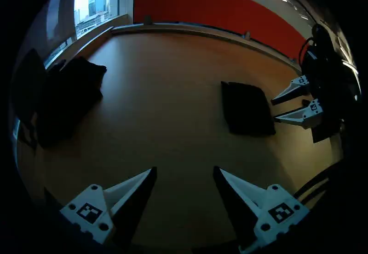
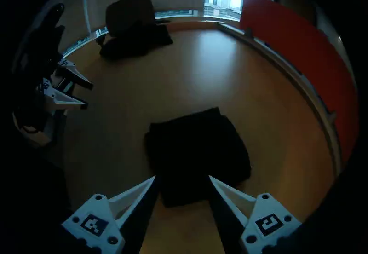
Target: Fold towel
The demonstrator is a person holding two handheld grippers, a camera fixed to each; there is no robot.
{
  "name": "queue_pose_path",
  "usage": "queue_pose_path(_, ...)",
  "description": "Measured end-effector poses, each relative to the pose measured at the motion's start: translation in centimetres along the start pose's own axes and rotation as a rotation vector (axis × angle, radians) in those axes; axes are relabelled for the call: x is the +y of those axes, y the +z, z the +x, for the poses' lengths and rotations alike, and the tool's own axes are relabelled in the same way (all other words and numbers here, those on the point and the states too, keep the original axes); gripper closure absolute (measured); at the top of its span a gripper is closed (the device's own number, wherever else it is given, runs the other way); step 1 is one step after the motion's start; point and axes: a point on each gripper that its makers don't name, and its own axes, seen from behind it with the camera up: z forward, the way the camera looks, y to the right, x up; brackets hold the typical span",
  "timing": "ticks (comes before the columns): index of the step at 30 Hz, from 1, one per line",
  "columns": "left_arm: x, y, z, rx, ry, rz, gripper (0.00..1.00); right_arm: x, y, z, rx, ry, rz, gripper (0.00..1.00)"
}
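The right gripper point(image 2: 182, 177) hangs with its fingers spread and nothing between them, poised just over the near edge of the dark towel point(image 2: 198, 152). The towel lies as a compact, thick rectangle on the open middle of the wooden table point(image 2: 193, 70), so to my eye the folding is done or one fold short. The left gripper point(image 1: 184, 169) is likewise released and empty, over bare wood well to the side of the towel. A dark heap point(image 1: 69, 93) sits in the table's window corner, and a red partition point(image 1: 221, 10) runs along the far edge. If another fold is wanted, both grippers must drop to one towel edge, pinch its corners and carry them across.
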Motion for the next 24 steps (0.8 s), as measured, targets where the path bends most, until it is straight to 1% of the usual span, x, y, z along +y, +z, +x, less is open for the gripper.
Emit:
queue_pose_path(6,0.0,0.0,0.0,-0.001,0.002,0.001,0.10,-0.2,-0.1,-1.3,-0.010,0.027,-0.014,0.31)
queue_pose_path(22,0.2,0.1,-0.1,-0.004,0.010,-0.002,0.10,-1.3,0.5,-4.7,-0.037,0.118,-0.052,0.31)
queue_pose_path(24,0.2,0.1,-0.1,-0.004,0.011,-0.003,0.10,-1.5,0.5,-5.0,-0.041,0.124,-0.055,0.33)
